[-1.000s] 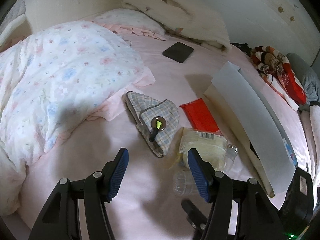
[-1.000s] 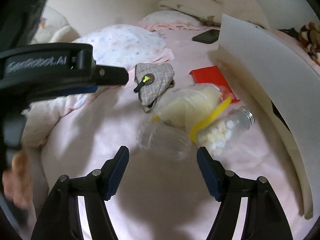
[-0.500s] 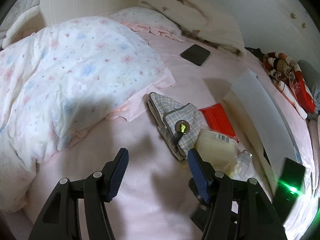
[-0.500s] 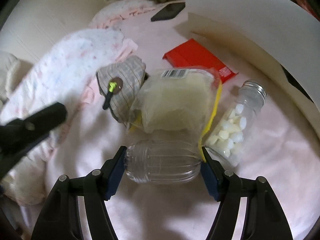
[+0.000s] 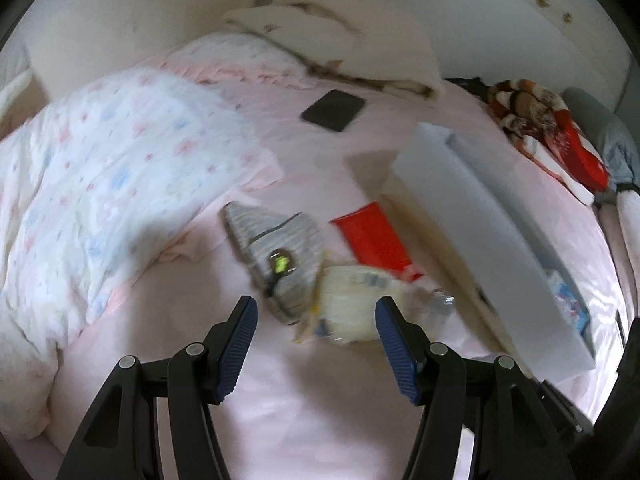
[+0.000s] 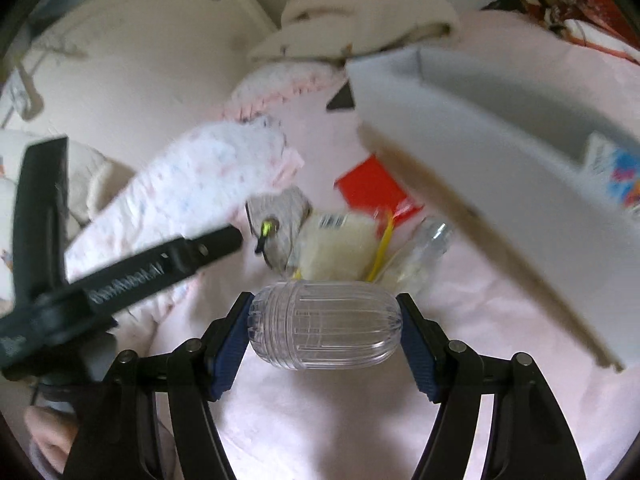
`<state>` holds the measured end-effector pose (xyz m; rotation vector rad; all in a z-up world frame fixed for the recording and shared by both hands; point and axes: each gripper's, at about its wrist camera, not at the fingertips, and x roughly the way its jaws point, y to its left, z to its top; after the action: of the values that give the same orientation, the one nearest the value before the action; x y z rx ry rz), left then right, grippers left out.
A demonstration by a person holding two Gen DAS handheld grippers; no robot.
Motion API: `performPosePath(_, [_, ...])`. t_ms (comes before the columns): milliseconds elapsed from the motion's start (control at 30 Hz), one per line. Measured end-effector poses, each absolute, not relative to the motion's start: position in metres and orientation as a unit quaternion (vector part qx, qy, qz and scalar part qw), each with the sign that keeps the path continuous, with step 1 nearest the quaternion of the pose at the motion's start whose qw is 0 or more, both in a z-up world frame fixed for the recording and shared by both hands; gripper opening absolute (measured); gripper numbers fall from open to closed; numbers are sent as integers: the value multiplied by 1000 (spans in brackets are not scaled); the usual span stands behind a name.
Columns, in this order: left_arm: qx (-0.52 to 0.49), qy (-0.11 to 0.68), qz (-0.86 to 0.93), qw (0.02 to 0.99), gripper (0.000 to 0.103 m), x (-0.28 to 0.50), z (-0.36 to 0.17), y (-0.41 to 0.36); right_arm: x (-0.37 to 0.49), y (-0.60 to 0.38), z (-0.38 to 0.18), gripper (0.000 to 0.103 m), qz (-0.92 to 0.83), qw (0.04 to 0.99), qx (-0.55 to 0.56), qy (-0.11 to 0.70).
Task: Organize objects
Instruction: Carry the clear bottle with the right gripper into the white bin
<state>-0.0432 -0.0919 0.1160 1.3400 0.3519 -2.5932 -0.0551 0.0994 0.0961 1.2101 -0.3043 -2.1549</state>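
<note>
A clear jar (image 6: 325, 325) is pinched sideways by the right gripper (image 6: 325, 330), raised above the bed (image 6: 340, 420). The left gripper (image 5: 316, 344) is spread, empty. A white bin (image 6: 500, 152) is seen at 2 o'clock.

Both tools share one build: the left gripper (image 5: 316, 320) and right gripper (image 6: 324, 320) have black plastic arms, ribbed blue pads, silver rivets; white lettering, blurred, perhaps a brand.

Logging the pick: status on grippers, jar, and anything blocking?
Right gripper shut on clear ribbed jar, clear of bed. Left gripper open, empty. White bin alongside, open; wall edge close.
</note>
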Motion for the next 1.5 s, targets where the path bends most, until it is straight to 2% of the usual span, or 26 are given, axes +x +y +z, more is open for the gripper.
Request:
performPosePath(367, [411, 104, -906, 5, 60, -74, 171, -18, -67, 181, 159, 70, -856, 319, 379, -149])
performPosePath(667, [412, 70, -907, -49, 57, -91, 165, 33, -124, 258, 182, 70, -856, 261, 377, -240])
performPosePath(733, [412, 66, -906, -73, 48, -94, 162, 43, -139, 253, 179, 70, -843, 262, 400, -247])
performPosePath(800, [411, 67, -905, -91, 46, -96, 158, 48, -150, 244, 170, 70, -830, 268, 420, -250])
performPosePath(933, [389, 74, -910, -121, 36, -97, 156, 48, -164, 235, 151, 70, -814, 279, 443, -252])
performPosePath(1300, [393, 69, -905, -148, 37, -105, 132, 52, -176, 211, 92, 70, -744, 267, 531, -305])
performPosePath(1500, [398, 14, -906, -145, 42, -101, 124, 76, -166, 218, 71, 70, -695, 263, 571, -347])
